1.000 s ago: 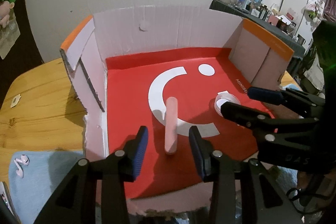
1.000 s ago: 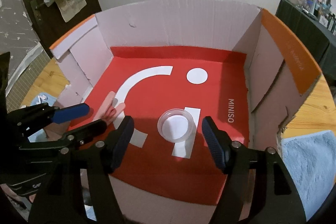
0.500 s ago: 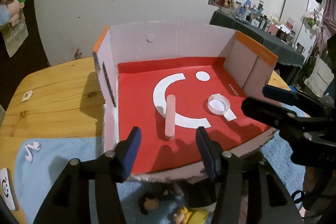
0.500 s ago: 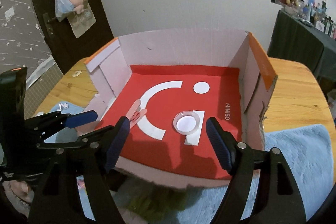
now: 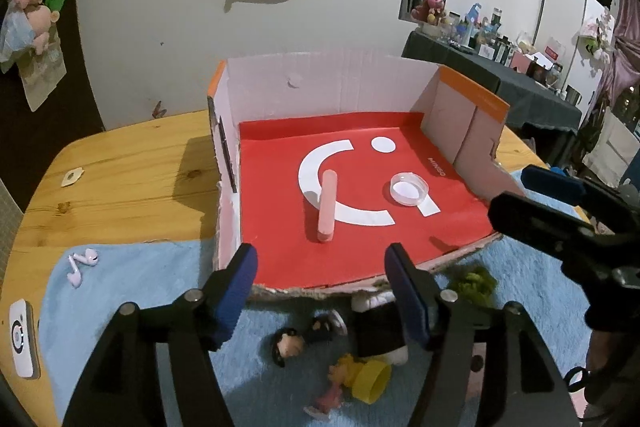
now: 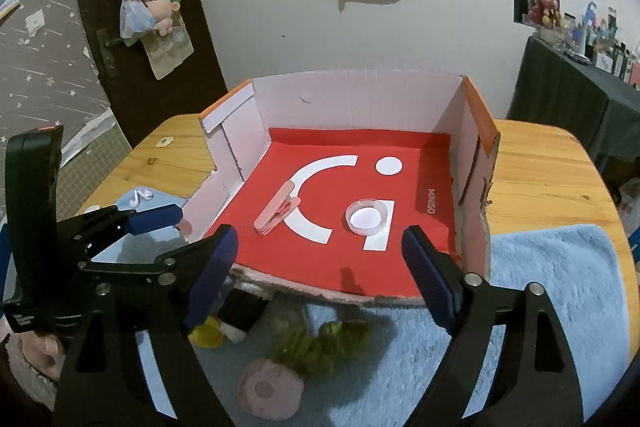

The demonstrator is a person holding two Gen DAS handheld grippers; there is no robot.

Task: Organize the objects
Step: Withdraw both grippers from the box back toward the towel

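the shallow white cardboard box with orange-edged flaps and a red printed floor (image 5: 332,83) (image 6: 352,99) stood on the round pale wooden table (image 5: 120,179) (image 6: 540,163), its near edge touching a fluffy light-blue towel (image 5: 132,275) (image 6: 560,267). inside it, a pink plastic clothes peg (image 5: 327,205) (image 6: 277,207) lay on the red floor across the white arc, and a small round clear plastic dish (image 5: 409,188) (image 6: 366,216) sat well apart from it, on the white stripe. the left gripper (image 5: 320,295) (image 6: 168,223) hung over the towel at the box's open front, its blue-padded jaws apart and just widened, with nothing between them. the right gripper (image 6: 320,271) (image 5: 532,191) was beside it, jaws likewise parted, just widened and empty. on the towel before the box lay a heap of small toys: a dark-haired figure head (image 5: 287,346), a yellow cap (image 5: 374,383) (image 6: 206,335), a green fuzzy clump (image 5: 474,281) (image 6: 320,343) and a round pink piece (image 6: 270,389). white earbuds (image 5: 82,265) (image 6: 141,195) lay at the towel's left end.
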